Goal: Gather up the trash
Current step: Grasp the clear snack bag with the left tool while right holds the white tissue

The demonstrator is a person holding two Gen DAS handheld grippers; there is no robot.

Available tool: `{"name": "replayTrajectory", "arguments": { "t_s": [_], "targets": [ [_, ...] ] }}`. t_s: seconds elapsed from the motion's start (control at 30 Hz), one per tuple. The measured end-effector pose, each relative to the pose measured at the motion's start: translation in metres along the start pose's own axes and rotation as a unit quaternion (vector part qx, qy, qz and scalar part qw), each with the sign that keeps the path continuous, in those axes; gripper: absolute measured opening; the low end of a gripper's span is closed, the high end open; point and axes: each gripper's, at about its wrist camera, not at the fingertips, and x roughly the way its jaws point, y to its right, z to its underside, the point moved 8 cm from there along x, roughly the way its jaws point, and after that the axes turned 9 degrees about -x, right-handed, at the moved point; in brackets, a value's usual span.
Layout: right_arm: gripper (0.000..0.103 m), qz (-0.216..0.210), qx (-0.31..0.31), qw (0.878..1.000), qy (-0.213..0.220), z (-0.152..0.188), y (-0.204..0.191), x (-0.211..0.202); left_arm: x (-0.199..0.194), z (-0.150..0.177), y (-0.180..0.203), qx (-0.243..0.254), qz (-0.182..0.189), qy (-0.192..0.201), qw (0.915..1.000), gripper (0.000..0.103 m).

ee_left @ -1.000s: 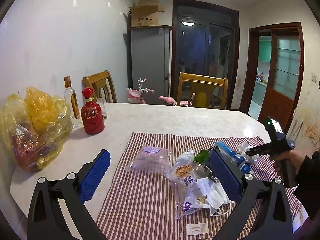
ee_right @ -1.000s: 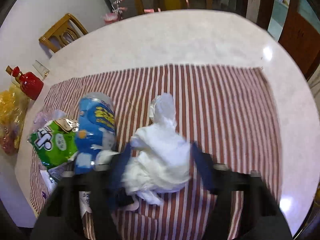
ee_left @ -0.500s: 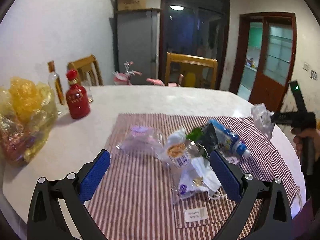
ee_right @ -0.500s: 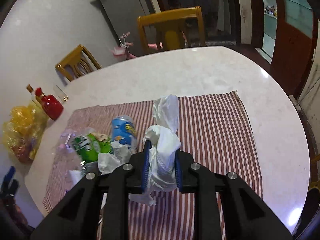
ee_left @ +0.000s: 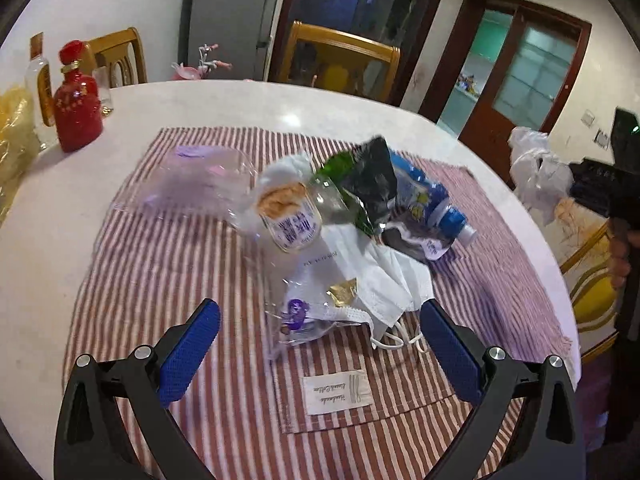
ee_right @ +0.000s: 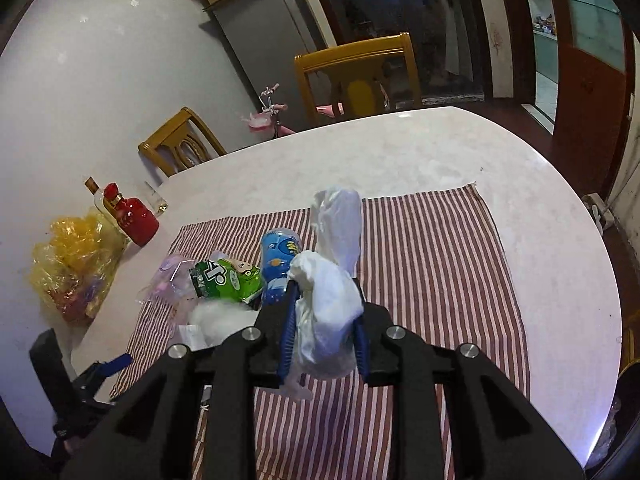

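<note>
Across the round pale desk (ee_left: 248, 100) lies a red-and-white striped cloth (ee_left: 168, 264), soft and flat, likely there to keep the trash pile (ee_left: 340, 216) together: crinkly wrappers, a blue plastic bottle (ee_left: 424, 196), a limp white face mask (ee_left: 384, 284). Right tongs (ee_right: 324, 320) grasp a crumpled white plastic bag (ee_right: 328, 304), lifted clear, their jaws easing apart slightly. Left tongs (ee_left: 320, 344) are spread wide, empty, aimed at the mask.

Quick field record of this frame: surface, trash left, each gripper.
surface: striped cloth on round table
trash pile: face mask, blue bottle, wrappers
left gripper: open, empty, near the mask
right gripper: jaws opening slightly, white bag between them, clear of the cloth
bystanders: red bottle, yellow bag
</note>
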Motion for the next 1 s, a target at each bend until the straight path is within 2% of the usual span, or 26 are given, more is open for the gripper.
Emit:
{"name": "replayTrajectory", "arguments": {
  "t_s": [0.17, 0.23, 0.27, 0.33, 0.4, 0.5, 0.63, 0.67, 0.7, 0.73, 0.77, 0.83, 1.0],
  "targets": [
    [0.026, 0.001, 0.007, 1.0, 0.004, 0.006, 0.007, -0.003, 0.015, -0.018, -0.011, -0.021, -0.005, -0.004, 0.9998, 0.096],
    [0.026, 0.001, 0.011, 1.0, 0.002, 0.009, 0.01, 0.0, 0.024, -0.028, -0.015, -0.035, -0.004, -0.005, 0.9994, 0.09],
    [0.025, 0.0, 0.014, 1.0, -0.001, 0.01, 0.011, 0.001, 0.029, -0.031, -0.017, -0.045, -0.002, -0.008, 0.999, 0.083],
    [0.025, -0.005, 0.016, 1.0, -0.003, 0.013, 0.012, 0.003, 0.042, -0.034, -0.019, -0.059, -0.007, -0.018, 0.998, 0.082],
    [0.025, -0.008, 0.017, 1.0, -0.003, 0.014, 0.012, 0.004, 0.05, -0.036, -0.019, -0.067, -0.008, -0.022, 0.9975, 0.072],
    [0.025, -0.01, 0.018, 1.0, -0.002, 0.015, 0.011, 0.004, 0.061, -0.042, -0.021, -0.116, 0.011, -0.024, 0.9929, 0.072],
    [0.025, -0.011, 0.019, 1.0, 0.0, 0.016, 0.01, 0.002, 0.071, -0.046, -0.032, -0.17, 0.009, -0.025, 0.9851, 0.072],
    [0.025, -0.011, 0.019, 1.0, 0.0, 0.016, 0.01, 0.002, 0.073, -0.046, -0.034, -0.18, 0.006, -0.025, 0.9833, 0.067],
    [0.025, -0.012, 0.019, 1.0, 0.0, 0.017, 0.009, 0.001, 0.074, -0.045, -0.037, -0.188, 0.005, -0.024, 0.9819, 0.052],
    [0.025, -0.012, 0.019, 1.0, 0.0, 0.017, 0.009, 0.001, 0.072, -0.045, -0.039, -0.197, 0.01, -0.021, 0.9801, 0.043],
    [0.025, -0.013, 0.018, 1.0, 0.0, 0.018, 0.009, 0.001, 0.07, -0.046, -0.039, -0.197, 0.015, -0.019, 0.9802, 0.028],
    [0.025, -0.013, 0.018, 1.0, 0.001, 0.018, 0.01, 0.0, 0.063, -0.048, -0.039, -0.189, 0.02, -0.011, 0.9816, 0.026],
    [0.025, -0.018, 0.018, 1.0, 0.003, 0.018, 0.007, -0.001, 0.066, -0.045, -0.045, -0.188, 0.019, -0.02, 0.9818, 0.017]
  ]
}}
